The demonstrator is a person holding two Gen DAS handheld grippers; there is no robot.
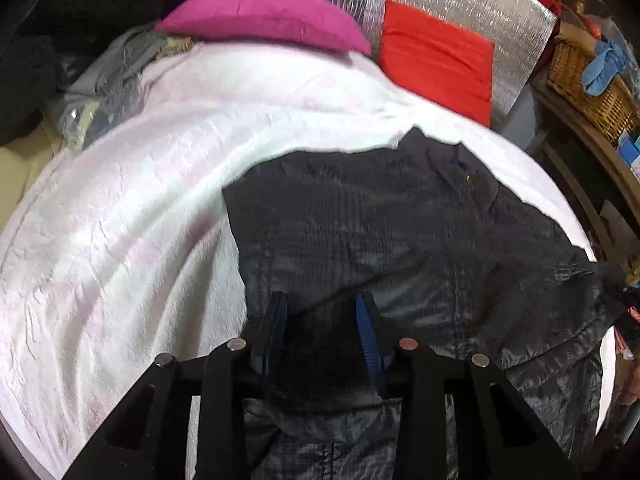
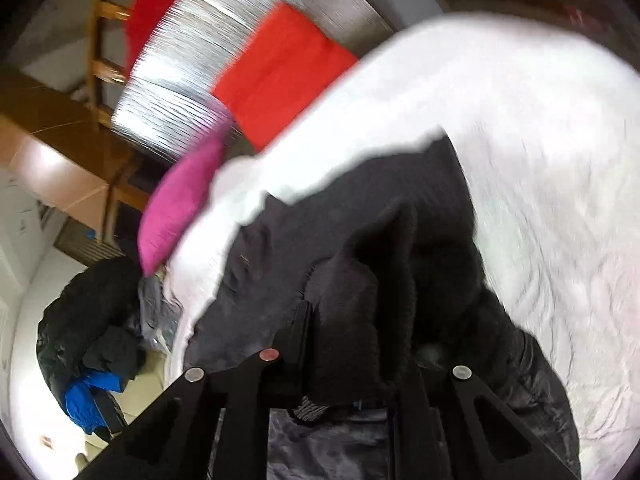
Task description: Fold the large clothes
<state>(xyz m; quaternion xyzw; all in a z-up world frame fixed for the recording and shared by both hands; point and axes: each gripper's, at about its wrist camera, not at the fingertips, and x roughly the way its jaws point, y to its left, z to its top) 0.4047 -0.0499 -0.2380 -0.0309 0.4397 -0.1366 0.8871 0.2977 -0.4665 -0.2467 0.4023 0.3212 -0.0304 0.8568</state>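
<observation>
Risk: the right gripper (image 2: 352, 320) has only a bunched ridge of the dark jacket (image 1: 400, 232) in its fingers; a thick, slippery shell could slide out if lifted quickly, and the fold would collapse. The left gripper (image 1: 322, 320) may catch only the top layer, dragging the jacket askew across the white bedspread (image 1: 140, 208).

The jacket lies spread on the bed, below the pink pillow (image 1: 264, 16). Right fingers are closed tight on a raised fold. Left fingers stand partly apart with dark cloth between them; whether they press on it I cannot tell.
</observation>
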